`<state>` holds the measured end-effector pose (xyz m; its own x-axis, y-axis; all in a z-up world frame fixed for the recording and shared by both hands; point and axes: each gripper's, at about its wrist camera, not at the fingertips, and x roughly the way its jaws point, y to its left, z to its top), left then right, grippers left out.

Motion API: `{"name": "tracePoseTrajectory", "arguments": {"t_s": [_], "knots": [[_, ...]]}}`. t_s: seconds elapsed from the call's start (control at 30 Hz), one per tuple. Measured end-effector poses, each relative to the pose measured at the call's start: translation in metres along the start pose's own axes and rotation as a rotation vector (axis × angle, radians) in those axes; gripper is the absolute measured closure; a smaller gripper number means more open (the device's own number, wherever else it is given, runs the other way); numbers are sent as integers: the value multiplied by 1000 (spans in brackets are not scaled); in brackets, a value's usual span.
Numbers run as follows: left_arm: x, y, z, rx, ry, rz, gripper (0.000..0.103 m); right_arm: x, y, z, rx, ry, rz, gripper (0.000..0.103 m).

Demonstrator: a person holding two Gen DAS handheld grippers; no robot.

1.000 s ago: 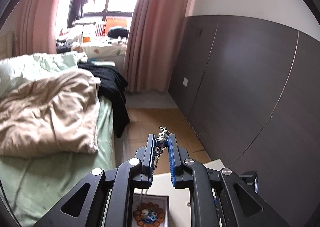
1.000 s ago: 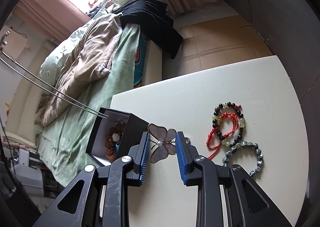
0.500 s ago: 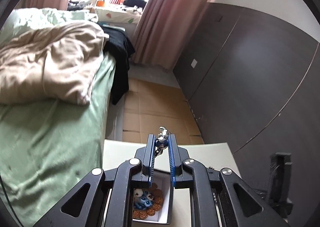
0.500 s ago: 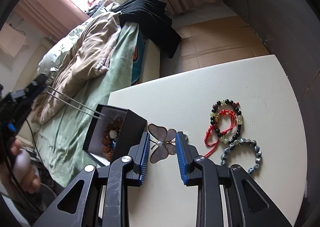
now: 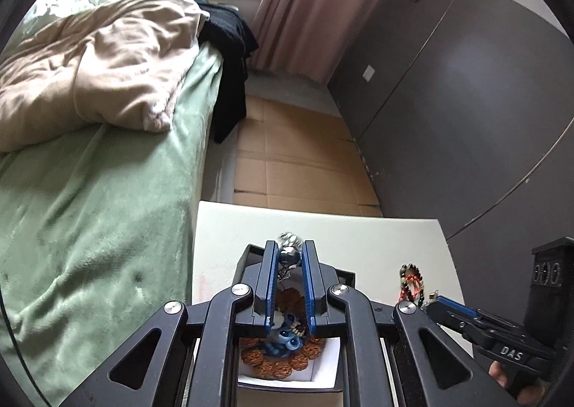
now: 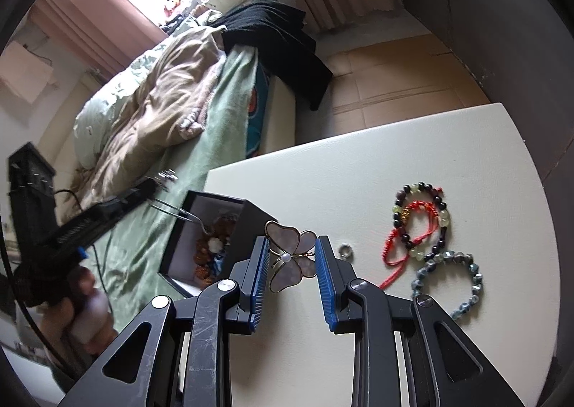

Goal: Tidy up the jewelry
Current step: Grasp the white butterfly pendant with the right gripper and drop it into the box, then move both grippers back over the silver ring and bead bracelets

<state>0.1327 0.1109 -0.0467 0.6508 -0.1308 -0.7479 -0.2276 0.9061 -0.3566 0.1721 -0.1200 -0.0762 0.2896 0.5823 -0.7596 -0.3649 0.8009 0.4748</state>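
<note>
Left gripper [image 5: 290, 256]: clamped narrow on a silver chain necklace [image 5: 288, 252], pendant poking out past the tips, chain trailing down into the black box [image 6: 251, 213] – looks like it is being fed in.
Right gripper [image 6: 291, 263]: jaws closed on a butterfly brooch [image 6: 288, 254] by its wing edges, held just above the white table [image 6: 358, 163], likely waiting its turn.
Box: open, at the table's bed-side edge; a brown bead bracelet [image 5: 283, 360] already lies inside.
Still out: red-cord bracelet [image 6: 419, 224], grey bead bracelet [image 6: 448, 281], small ring [image 6: 345, 251].
Room: far half of the table bare; box edge close to the drop, so go gently.
</note>
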Motion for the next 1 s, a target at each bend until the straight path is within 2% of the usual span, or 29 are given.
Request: {"name": "tracePoseTrajectory", "arguments": {"t_s": [0.17, 0.3, 0.37, 0.43, 0.5, 0.67, 0.83, 0.9, 0.93, 0.97, 1.0], "knots": [[1, 18, 1, -89, 51, -32, 89, 7, 13, 3, 13, -17, 69, 75], [-8, 28, 4, -116, 58, -45, 87, 20, 26, 6, 23, -27, 104, 75], [-13, 30, 5, -117, 58, -47, 74, 28, 34, 6, 20, -25, 110, 75], [-21, 35, 6, -125, 45, -53, 31, 34, 40, 5, 18, -26, 110, 75], [-32, 39, 7, -138, 9, -54, 17, 40, 44, 5, 9, -26, 105, 75], [-47, 52, 9, -182, -18, -61, 17, 57, 57, 13, -9, -6, 112, 75], [-54, 63, 7, -206, -29, -27, 17, 73, 67, 14, -18, 23, 157, 75], [-60, 64, 7, -201, -71, -13, 17, 74, 66, 13, -8, 38, 157, 56], [-62, 65, 7, -203, -89, -3, 17, 73, 65, 12, 1, 46, 153, 33], [-64, 65, 7, -204, -97, 0, 17, 70, 63, 11, 8, 42, 144, 18], [-65, 64, 6, -204, -100, -7, 17, 66, 61, 11, 7, 31, 131, 16]]}}
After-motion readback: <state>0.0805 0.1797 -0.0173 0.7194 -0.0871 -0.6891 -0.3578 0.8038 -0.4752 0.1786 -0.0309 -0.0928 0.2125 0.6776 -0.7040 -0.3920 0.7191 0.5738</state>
